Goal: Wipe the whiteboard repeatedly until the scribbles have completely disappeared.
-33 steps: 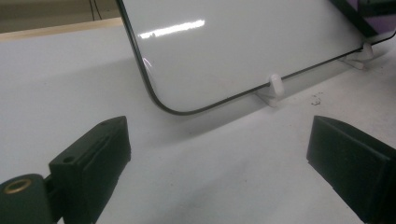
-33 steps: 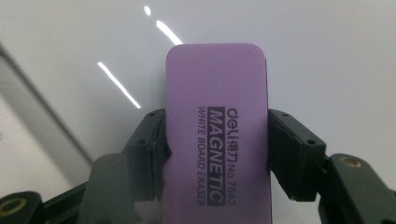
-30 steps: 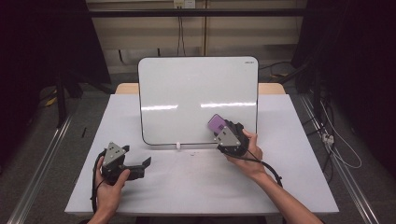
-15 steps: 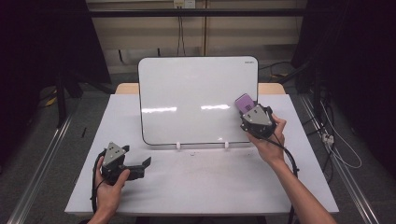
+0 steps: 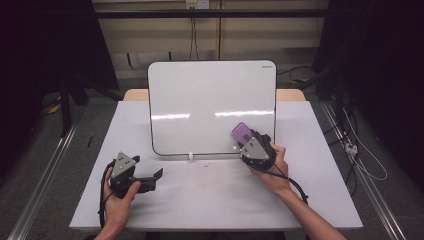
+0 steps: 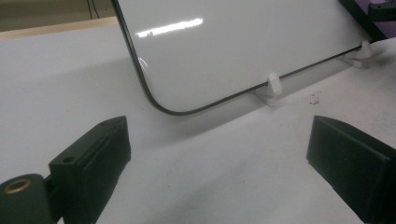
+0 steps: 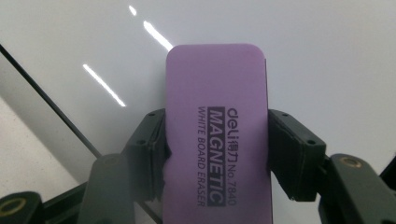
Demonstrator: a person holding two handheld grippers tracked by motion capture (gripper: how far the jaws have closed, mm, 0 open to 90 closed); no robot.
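The left gripper (image 5: 150,181) is rested low on the table (image 5: 210,200), near its left front corner, with its jaws held wide apart and nothing between them; judging by its place well clear of the board, it is kept out of the way while the other hand works. In the left gripper view the two black jaws are seen spread over bare white tabletop, pointed toward the lower corner of the whiteboard (image 6: 243,42).

The whiteboard (image 5: 212,107) is propped upright on small white clip feet (image 5: 190,156) at the middle of the table, tilted slightly back so that its face is presented to the person.

At the right, the purple eraser (image 5: 242,133) is clamped across its width by the right gripper (image 5: 248,141), a jaw pressed to each long side, as seen in the right gripper view (image 7: 217,135). The eraser is held at the board's lower right area, its printed back turned to the camera, so the wiping side is judged to face the board. Whether it touches the surface cannot be told
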